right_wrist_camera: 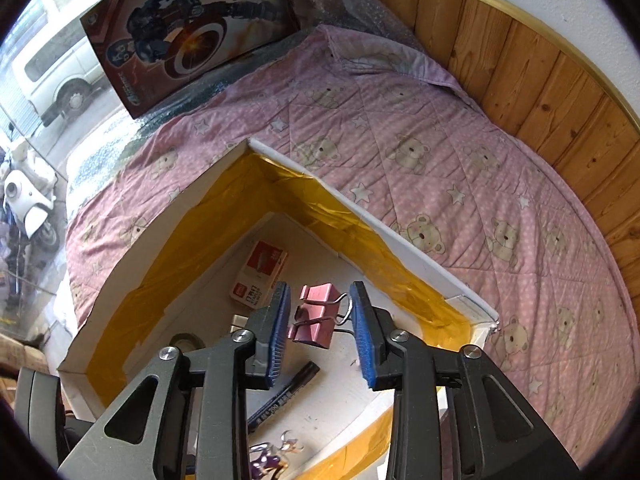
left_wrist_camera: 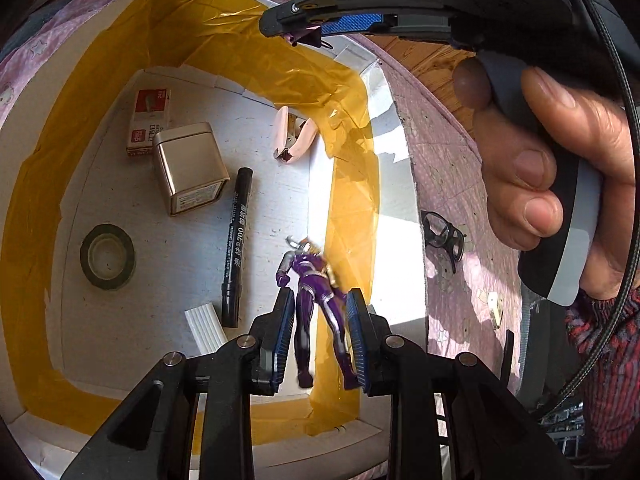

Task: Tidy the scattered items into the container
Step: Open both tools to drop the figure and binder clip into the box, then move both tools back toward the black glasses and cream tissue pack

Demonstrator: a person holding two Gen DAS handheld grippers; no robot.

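Purple hard plastic makes up the toy figure point(left_wrist_camera: 316, 300), which is judged light, stiff and somewhat slick, with thin limbs that could twist out of a loose hold; the torso or upper legs are judged the best place to be gripped. It is seen low in the centre of the left wrist view, between the fingers of the left gripper point(left_wrist_camera: 320, 336), which stand narrowly apart around its legs; whether the pads actually press on it cannot be told. The figure hangs or lies over the white floor of the box point(left_wrist_camera: 120, 320), beside the yellow-taped wall. A pink binder clip point(right_wrist_camera: 316, 316) is seen between the fingers of the right gripper point(right_wrist_camera: 320, 334) in the lower centre of the right wrist view; it is small, rigid metal, with springy wire handles by which it appears to be held, though contact is not certain. Both grippers are pointed downward into the box, the right one held by a hand point(left_wrist_camera: 560, 184) at the right edge of the left wrist view. A pair of glasses point(left_wrist_camera: 444, 236) is left on the pink quilt point(right_wrist_camera: 440, 160) outside.
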